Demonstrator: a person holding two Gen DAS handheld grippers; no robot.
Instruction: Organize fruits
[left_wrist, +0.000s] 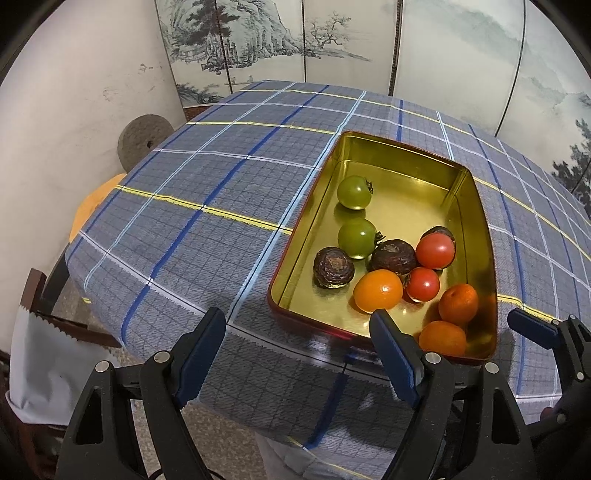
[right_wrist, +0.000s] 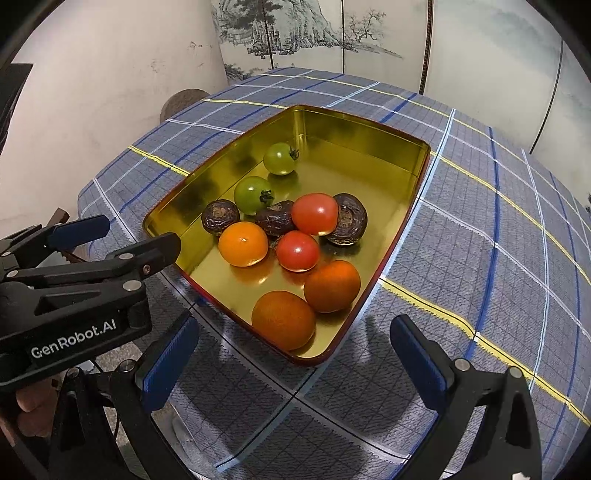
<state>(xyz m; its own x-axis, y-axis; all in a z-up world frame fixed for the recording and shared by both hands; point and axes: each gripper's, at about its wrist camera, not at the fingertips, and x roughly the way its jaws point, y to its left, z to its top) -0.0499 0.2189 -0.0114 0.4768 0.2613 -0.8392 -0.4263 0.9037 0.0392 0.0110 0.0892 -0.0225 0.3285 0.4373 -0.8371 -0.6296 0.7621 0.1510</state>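
Note:
A gold tin tray (left_wrist: 476, 206) (right_wrist: 417, 166) with a red outer rim sits on the plaid tablecloth and holds several fruits: two green tomatoes (left_wrist: 354, 192) (right_wrist: 279, 158), two red tomatoes (left_wrist: 435, 251) (right_wrist: 314, 213), orange fruits (left_wrist: 377, 290) (right_wrist: 243, 243) and dark brown wrinkled fruits (left_wrist: 333, 267) (right_wrist: 220, 216). My left gripper (left_wrist: 299, 325) is open and empty, hovering at the tray's near left corner; it also shows in the right wrist view (right_wrist: 125, 230). My right gripper (right_wrist: 295, 345) is open and empty just before the tray's near end.
The table is covered by a blue-grey plaid cloth (left_wrist: 207, 199) (right_wrist: 498, 236). A painted folding screen (left_wrist: 332, 40) stands behind it. A round stone disc (left_wrist: 142, 142) leans on the white wall at left. A chair (left_wrist: 44, 314) stands by the table's left edge.

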